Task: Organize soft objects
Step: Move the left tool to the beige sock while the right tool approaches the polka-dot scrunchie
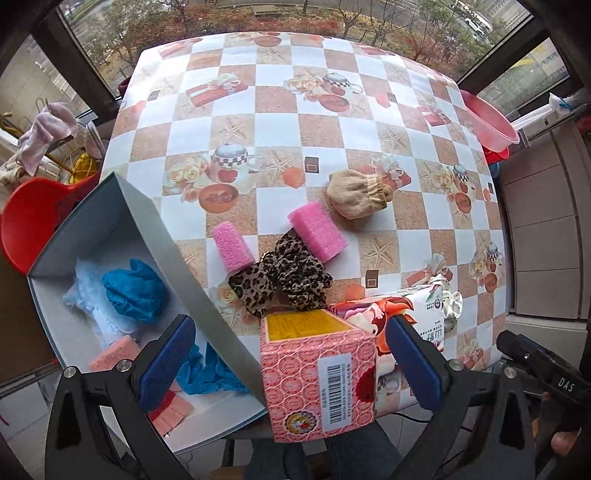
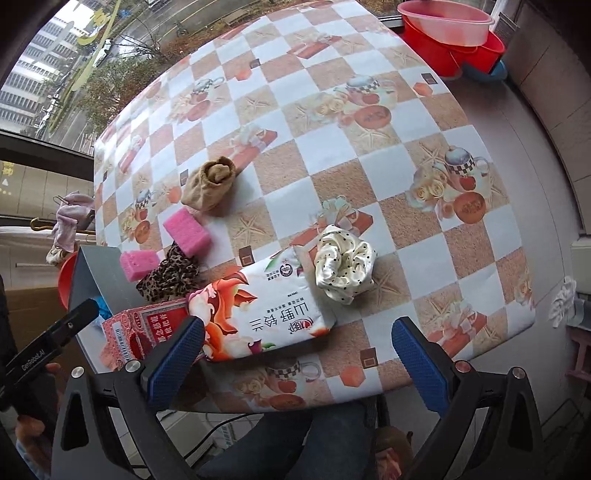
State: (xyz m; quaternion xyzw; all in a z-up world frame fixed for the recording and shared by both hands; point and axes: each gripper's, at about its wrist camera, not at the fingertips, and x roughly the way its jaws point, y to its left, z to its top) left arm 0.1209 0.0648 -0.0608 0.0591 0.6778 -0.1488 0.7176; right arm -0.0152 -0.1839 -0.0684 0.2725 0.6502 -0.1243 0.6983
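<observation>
A grey box (image 1: 162,236) at the table's left front holds blue gloves (image 1: 133,291), a pale fluffy piece and salmon sponges. On the checkered table lie two pink sponges (image 1: 317,229) (image 1: 232,246), a leopard scrunchie (image 1: 284,275), a beige sock ball (image 1: 356,194), a tissue pack (image 2: 258,310) and a cream dotted scrunchie (image 2: 345,267). A pink carton (image 1: 317,373) stands at the front edge between the open fingers of my left gripper (image 1: 291,365), untouched. My right gripper (image 2: 299,365) is open, low before the tissue pack.
Pink and red basins (image 2: 454,33) sit off the table's far right corner. A red chair (image 1: 33,221) and hung cloths (image 1: 44,136) stand left of the box. The person's legs (image 2: 295,439) are below the front edge. Windows lie beyond.
</observation>
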